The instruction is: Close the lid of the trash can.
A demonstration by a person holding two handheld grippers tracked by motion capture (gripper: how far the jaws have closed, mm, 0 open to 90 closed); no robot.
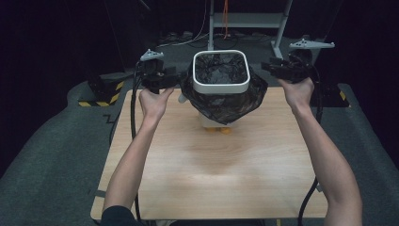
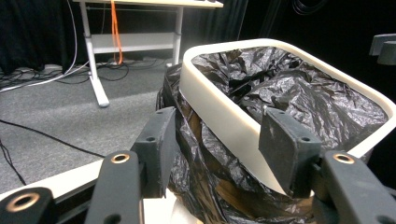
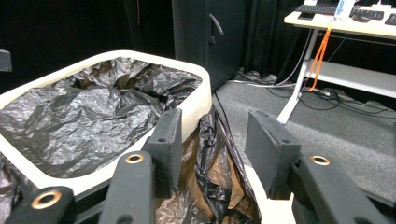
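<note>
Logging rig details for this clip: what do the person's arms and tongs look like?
Bare forearms, dark sleeve at the left shoulder. Left tongs and right tongs are black, each topped by a grey three-cornered plate and trailing a black cable. Jaws are flat black pads with brass-ringed screw holes.

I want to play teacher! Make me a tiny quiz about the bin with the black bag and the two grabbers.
1. True or false: the black bag hangs over the outside of the white bin.
2. What colour is the bin's rim? A) white B) red C) green
3. Fill in: the bin stands on a ______ table.

Key:
1. True. The bag lines the inside and drapes down below the rim.
2. A.
3. Wooden. The left gripper and the right gripper sit at either side of the bin, both open with nothing pinched.
</note>
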